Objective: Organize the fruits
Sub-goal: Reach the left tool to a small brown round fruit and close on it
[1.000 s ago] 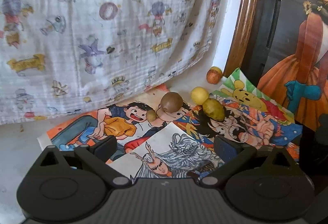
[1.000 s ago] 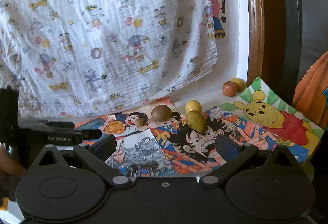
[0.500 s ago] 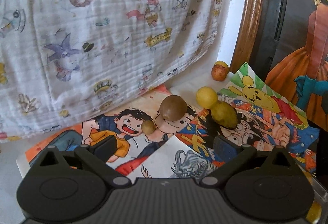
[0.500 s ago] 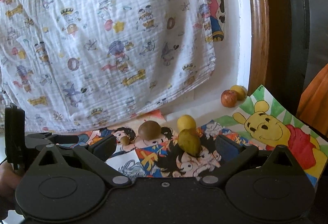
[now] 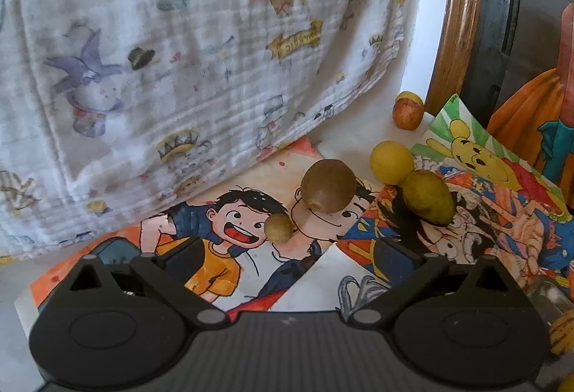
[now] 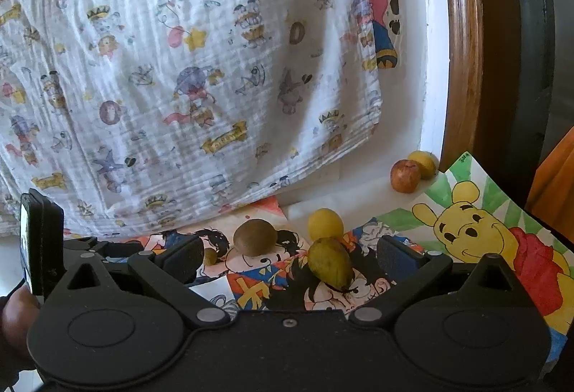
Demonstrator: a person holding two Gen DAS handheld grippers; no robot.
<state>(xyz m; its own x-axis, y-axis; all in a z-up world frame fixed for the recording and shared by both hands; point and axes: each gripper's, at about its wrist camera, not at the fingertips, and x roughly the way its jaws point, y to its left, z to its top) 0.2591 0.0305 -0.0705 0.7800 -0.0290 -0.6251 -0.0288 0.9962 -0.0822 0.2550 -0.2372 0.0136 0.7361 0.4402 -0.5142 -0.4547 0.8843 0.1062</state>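
Several fruits lie on cartoon posters. A large brown round fruit (image 5: 328, 185) (image 6: 254, 242) sits mid-scene, with a small brown fruit (image 5: 278, 228) (image 6: 209, 256) just left of it. To the right are a yellow round fruit (image 5: 391, 162) (image 6: 325, 224) and a green pear-shaped fruit (image 5: 428, 196) (image 6: 330, 262). A red apple (image 5: 407, 112) (image 6: 405, 176) and a yellow fruit (image 6: 424, 163) rest by the wooden frame. My left gripper (image 5: 287, 261) is open, just short of the small brown fruit. My right gripper (image 6: 287, 257) is open, the green fruit between its fingers without contact.
A white cartoon-print cloth (image 5: 179, 51) (image 6: 179, 69) hangs behind the fruits. A wooden frame (image 5: 455, 15) (image 6: 462, 43) and a dark panel stand at the right. The left gripper's body (image 6: 43, 245) and a hand (image 6: 16, 320) show at the right wrist view's left edge.
Both grippers have moved forward toward the fruits, which now look larger and closer. The fruits have not moved. Both grippers stay open.
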